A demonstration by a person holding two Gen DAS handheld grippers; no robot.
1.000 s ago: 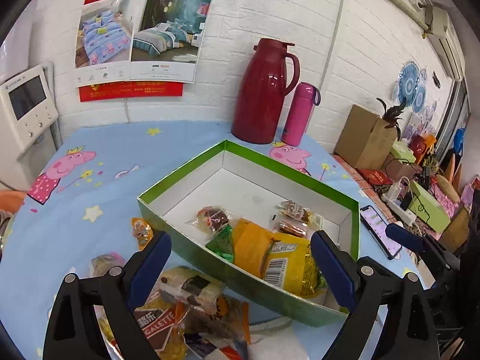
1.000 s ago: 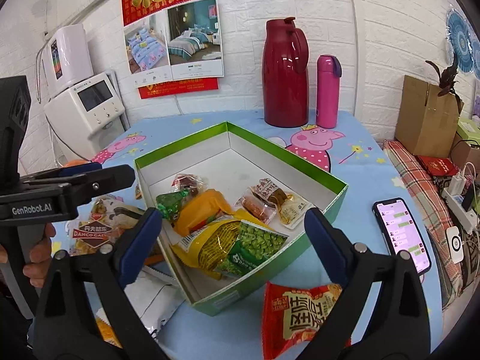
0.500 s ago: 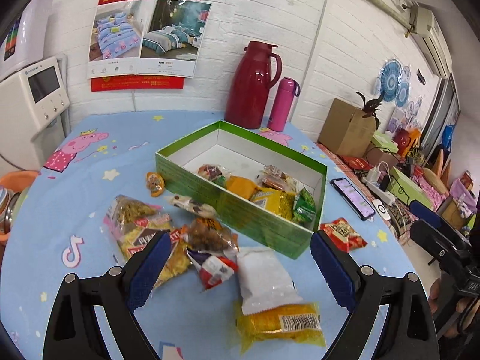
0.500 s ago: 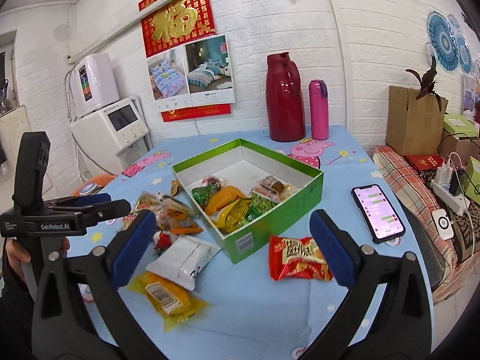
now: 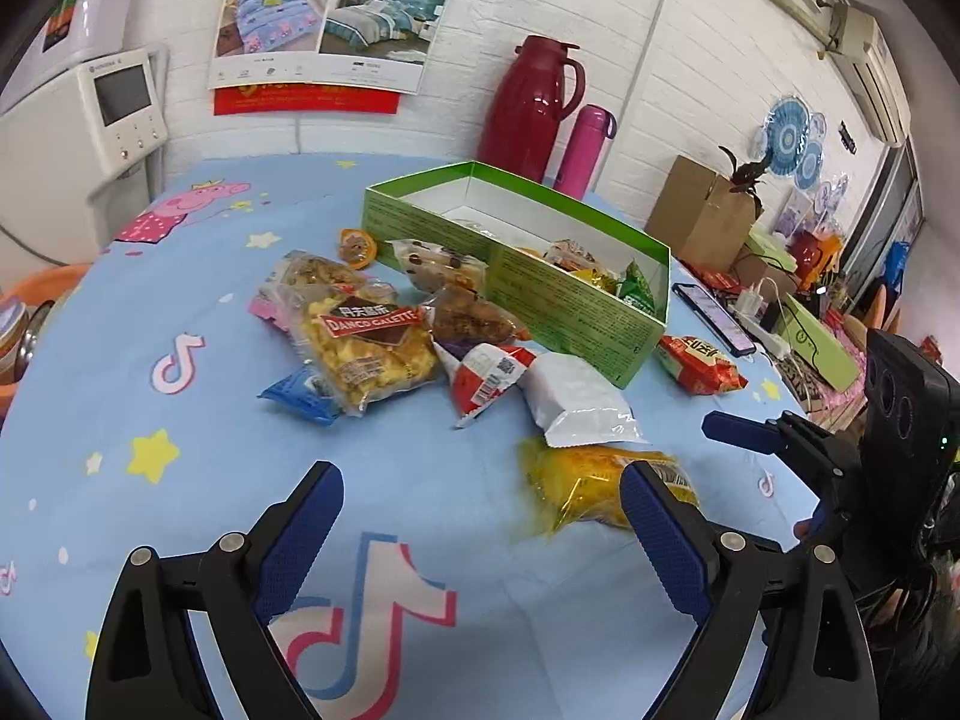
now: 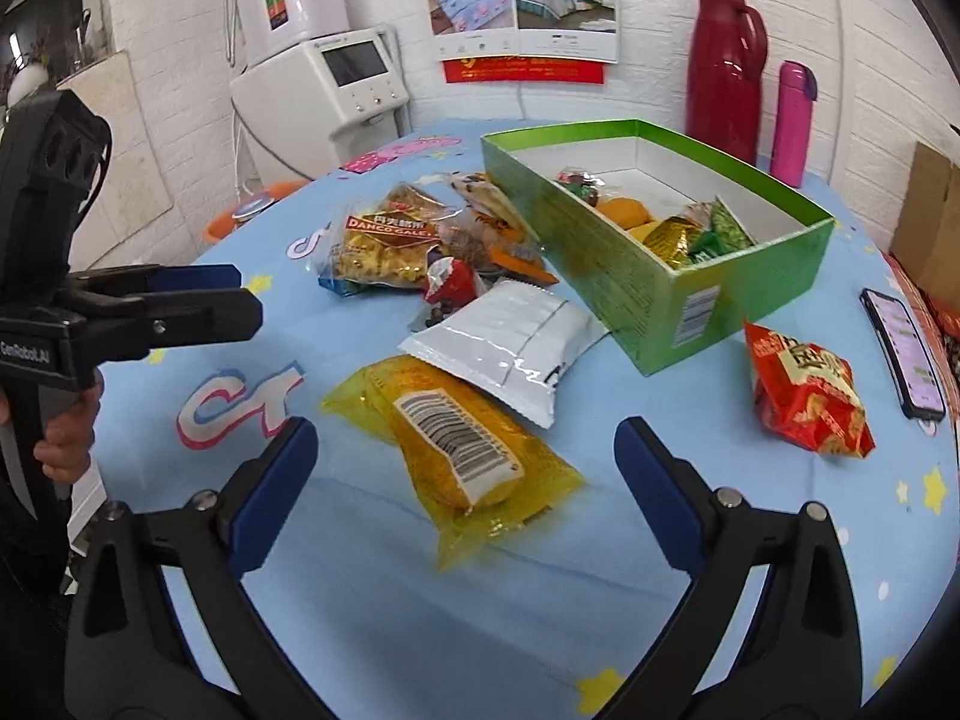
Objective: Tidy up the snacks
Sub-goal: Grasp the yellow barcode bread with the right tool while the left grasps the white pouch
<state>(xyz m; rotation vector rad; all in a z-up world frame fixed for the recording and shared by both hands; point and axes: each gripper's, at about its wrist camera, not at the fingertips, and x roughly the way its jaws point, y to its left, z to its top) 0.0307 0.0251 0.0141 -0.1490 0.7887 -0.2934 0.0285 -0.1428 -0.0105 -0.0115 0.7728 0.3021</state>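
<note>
Snack packets lie loose on the blue tablecloth (image 6: 372, 588) beside the green box (image 6: 606, 264), which holds a few more: a crinkled yellow packet (image 6: 462, 450) with a barcode, a white pouch (image 6: 510, 342), a red bag (image 6: 804, 396). The left gripper (image 5: 480, 516) and right gripper (image 6: 465, 468) hover spread wide, empty.

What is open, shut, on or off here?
green box: open, no lid, partly filled with snacks
left hand-held gripper: open, empty
right hand-held gripper: open, empty
phone: screen on
red thermos jug: lid on
pink bottle: capped
yellow packet: sealed, barcode up
</note>
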